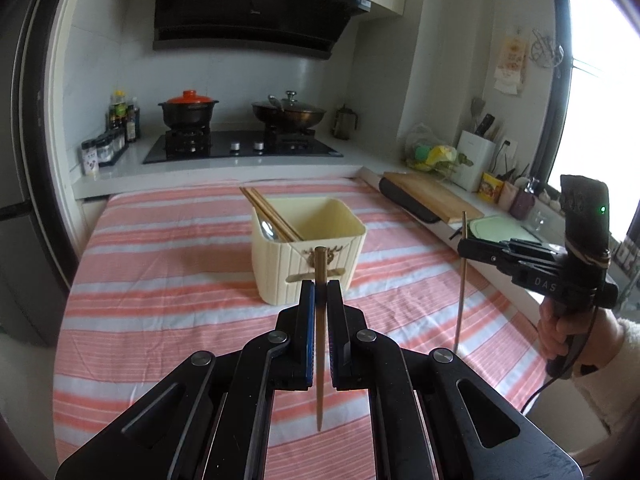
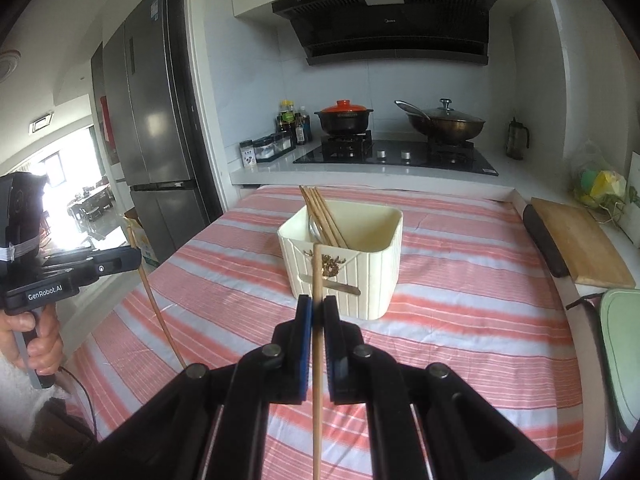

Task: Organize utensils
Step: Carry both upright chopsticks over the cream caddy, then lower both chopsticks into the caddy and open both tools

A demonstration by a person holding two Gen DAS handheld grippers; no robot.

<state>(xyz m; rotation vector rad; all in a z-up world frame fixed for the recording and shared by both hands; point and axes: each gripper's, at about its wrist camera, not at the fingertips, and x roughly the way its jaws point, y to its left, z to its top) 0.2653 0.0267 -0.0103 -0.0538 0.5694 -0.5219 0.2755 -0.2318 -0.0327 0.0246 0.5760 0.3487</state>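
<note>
My left gripper (image 1: 321, 286) was clamped on one chopstick (image 1: 320, 344), and my right gripper (image 2: 317, 304) was pinched tight on another chopstick (image 2: 318, 360). Each stick stood nearly upright between the pads, clear of the striped cloth (image 1: 160, 280). The cream holder (image 1: 308, 256) sat ahead on the cloth with several chopsticks (image 2: 320, 216) and a spoon (image 1: 269, 229) already leaning in its left corner. I judged the sticks light, stiff and smooth, likely to swivel in so narrow a pinch. I held each one high on its length, which leaves the long lower end free to swing.
</note>
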